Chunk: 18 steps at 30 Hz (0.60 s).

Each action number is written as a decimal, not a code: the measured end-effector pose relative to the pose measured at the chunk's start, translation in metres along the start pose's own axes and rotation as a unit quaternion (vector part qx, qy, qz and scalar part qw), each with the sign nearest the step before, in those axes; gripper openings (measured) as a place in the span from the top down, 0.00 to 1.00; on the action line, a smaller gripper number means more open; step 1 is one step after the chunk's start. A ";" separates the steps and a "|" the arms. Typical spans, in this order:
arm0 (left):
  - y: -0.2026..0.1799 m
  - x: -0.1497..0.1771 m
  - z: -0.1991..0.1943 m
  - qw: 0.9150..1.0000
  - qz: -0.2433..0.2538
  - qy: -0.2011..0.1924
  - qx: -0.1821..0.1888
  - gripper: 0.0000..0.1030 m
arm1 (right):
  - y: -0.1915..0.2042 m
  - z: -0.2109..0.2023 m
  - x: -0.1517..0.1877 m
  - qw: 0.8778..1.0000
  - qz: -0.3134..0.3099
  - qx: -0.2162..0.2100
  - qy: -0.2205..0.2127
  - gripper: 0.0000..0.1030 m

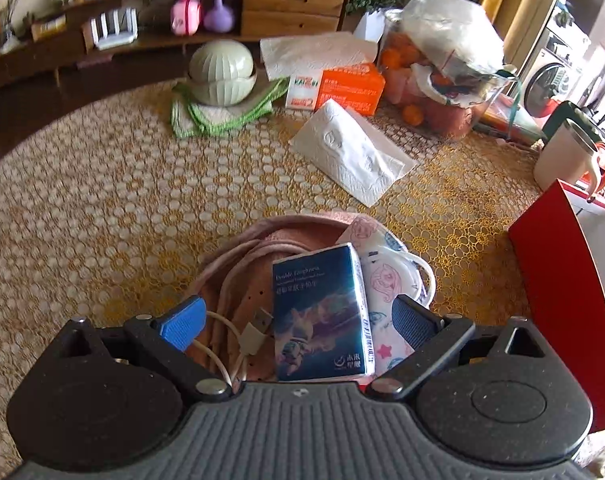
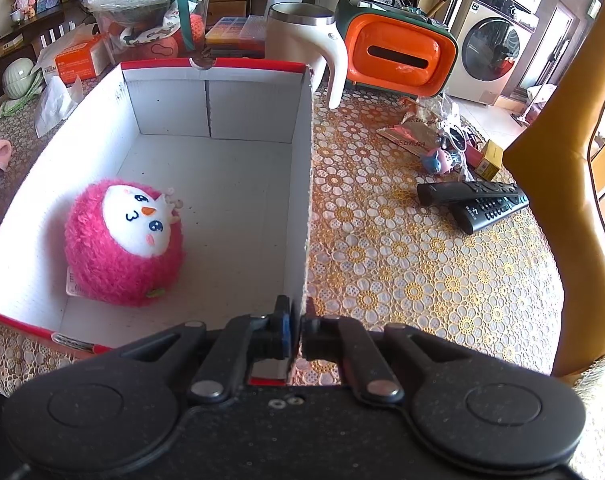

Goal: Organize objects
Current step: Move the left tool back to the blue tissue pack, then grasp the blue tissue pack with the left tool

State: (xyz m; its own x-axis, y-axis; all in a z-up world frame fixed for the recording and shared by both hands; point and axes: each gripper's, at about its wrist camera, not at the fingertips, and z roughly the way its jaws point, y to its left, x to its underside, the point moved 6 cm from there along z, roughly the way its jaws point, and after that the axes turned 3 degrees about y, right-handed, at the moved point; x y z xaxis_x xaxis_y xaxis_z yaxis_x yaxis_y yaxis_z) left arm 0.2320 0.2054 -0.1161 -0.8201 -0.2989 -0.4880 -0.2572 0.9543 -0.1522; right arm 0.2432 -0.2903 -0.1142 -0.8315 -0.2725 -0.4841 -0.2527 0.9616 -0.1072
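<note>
two grippers on record, one per hand, over a table with a lace floral cloth [image 2: 402,248].

- right gripper [image 2: 296,330]: fingers pressed together on the near end of the right-hand wall of the red-and-white box [image 2: 306,184], one finger inside the wall and one outside. judged to be steadying the box.
- box contents: one pink plush ball with a white face [image 2: 122,240], resting on the floor toward the left wall; the rest of the floor is bare.
- left gripper [image 1: 298,322]: blue-padded fingers [image 1: 184,322] spread wide, hovering over a small pile and holding nothing; whether either pad touches the pile cannot be told.
- pile, near edge of left wrist view: blue tissue pack [image 1: 322,312] lying on top; patterned face mask [image 1: 382,280] just beside it on the right; white usb cable [image 1: 238,340] to the left; pink cloth [image 1: 278,240] underneath all.
- box's red outer wall [image 1: 562,280] sits near the pile, to its right.
- loose white tissue [image 1: 354,148] farther out on the cloth, apart from the pile.

step in hand, by judgement: collecting loose items into the box; only one is stowed, so early in the task. next move calls for closing the left fingers across the tissue pack's narrow width without snagging the cable or mask straps, then carrying it right, over the wall.
</note>
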 end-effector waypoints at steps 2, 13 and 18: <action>0.000 0.000 0.005 1.000 -0.005 0.007 0.002 0.03 | 0.000 0.000 0.000 1.000 0.000 0.001 0.000 0.96; 0.002 0.004 0.018 0.999 -0.030 0.020 0.024 0.28 | 0.001 -0.001 0.000 1.000 -0.003 0.004 -0.001 0.95; -0.002 0.003 0.014 1.000 -0.021 0.010 0.021 0.50 | 0.002 -0.001 0.000 1.000 -0.004 0.004 -0.002 0.95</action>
State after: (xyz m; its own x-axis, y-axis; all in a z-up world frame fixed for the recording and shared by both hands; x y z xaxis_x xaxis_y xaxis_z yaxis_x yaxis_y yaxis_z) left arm 0.2368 0.2025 -0.1292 -0.8191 -0.3382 -0.4633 -0.2703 0.9400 -0.2084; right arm 0.2423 -0.2888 -0.1136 -0.8277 -0.2810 -0.4857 -0.2558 0.9594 -0.1192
